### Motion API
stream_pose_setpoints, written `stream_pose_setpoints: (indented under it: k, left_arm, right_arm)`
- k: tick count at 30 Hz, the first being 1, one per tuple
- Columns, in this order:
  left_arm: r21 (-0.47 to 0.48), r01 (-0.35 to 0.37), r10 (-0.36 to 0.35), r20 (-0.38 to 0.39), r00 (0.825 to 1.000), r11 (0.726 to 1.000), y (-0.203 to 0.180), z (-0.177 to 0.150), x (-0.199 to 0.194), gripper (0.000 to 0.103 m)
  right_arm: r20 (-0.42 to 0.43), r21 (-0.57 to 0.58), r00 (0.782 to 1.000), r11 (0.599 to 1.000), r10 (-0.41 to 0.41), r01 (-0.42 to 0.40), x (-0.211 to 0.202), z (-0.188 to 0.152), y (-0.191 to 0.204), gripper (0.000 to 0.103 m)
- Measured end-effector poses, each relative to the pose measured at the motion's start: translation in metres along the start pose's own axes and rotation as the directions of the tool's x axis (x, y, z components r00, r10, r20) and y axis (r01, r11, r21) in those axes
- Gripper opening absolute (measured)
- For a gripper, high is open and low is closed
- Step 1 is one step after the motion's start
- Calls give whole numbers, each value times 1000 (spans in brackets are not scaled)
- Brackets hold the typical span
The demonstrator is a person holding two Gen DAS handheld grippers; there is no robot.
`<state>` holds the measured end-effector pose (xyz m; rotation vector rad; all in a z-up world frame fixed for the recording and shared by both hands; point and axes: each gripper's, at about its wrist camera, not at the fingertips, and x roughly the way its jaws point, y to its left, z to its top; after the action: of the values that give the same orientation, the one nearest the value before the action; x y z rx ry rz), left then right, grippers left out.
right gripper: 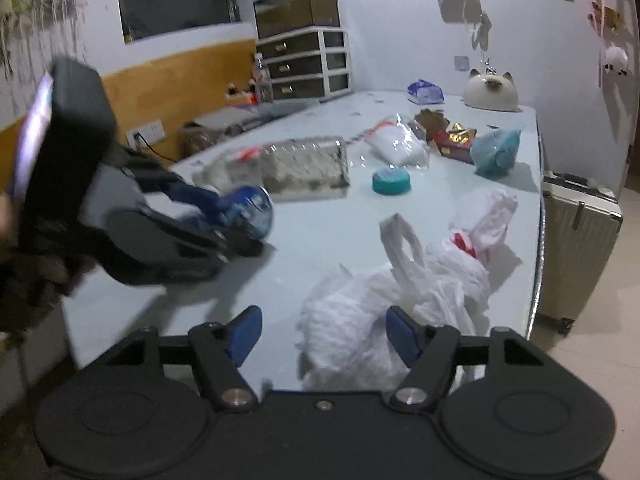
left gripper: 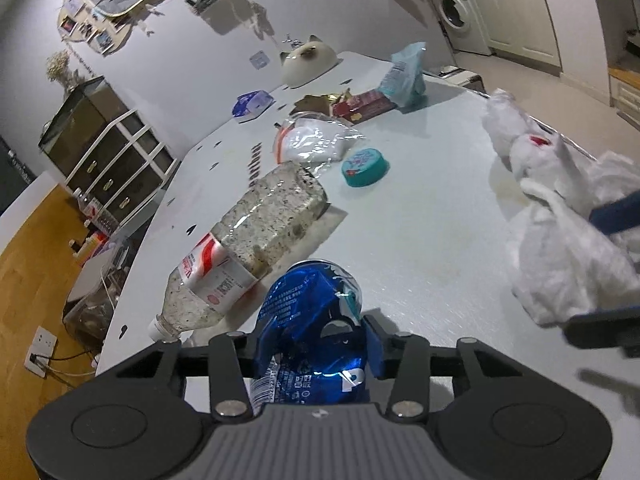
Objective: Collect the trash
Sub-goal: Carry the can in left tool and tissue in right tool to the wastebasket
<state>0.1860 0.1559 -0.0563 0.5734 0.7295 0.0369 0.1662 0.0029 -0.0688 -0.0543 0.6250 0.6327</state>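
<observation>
Left wrist view: the left gripper has a crushed blue can between its blue pads, jaws closed partway against the can's sides; it looks gripped, though the can also seems to rest on the white table.
Right wrist view: the right gripper stands open with nothing held; its pads straddle the near edge of a crumpled white plastic bag without pressing on it.
Bag: lies on the table near its right edge, handles loose and pointing up, probably the place for the trash; its mouth is not held open.
Why the can is low: it seems just taken up, near the table's front edge and well apart from the bag.
Remaining trash: a clear plastic bottle on its side just beside the can; a teal lid; a clear zip bag; a light blue packet; red wrappers farther back.
Not trash, likely: a cat-shaped ceramic piece at the far end.
Likely next need: the open gripper would have to lift a bag handle so the can can go in.
</observation>
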Motion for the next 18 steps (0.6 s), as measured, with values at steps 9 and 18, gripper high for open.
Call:
stream_pose_setpoints:
  k: [9,18]
  left_arm:
    - [-98,-29,35,57,998,995,14,1,-16,18]
    - [-236,18,16,142,990,972,25,-2,-53,16]
  right_arm:
    - [-34,-30,995,996,-89,88,21,-1,2,33]
    - [28,3,999,999,-46,46,-8,15,10,18]
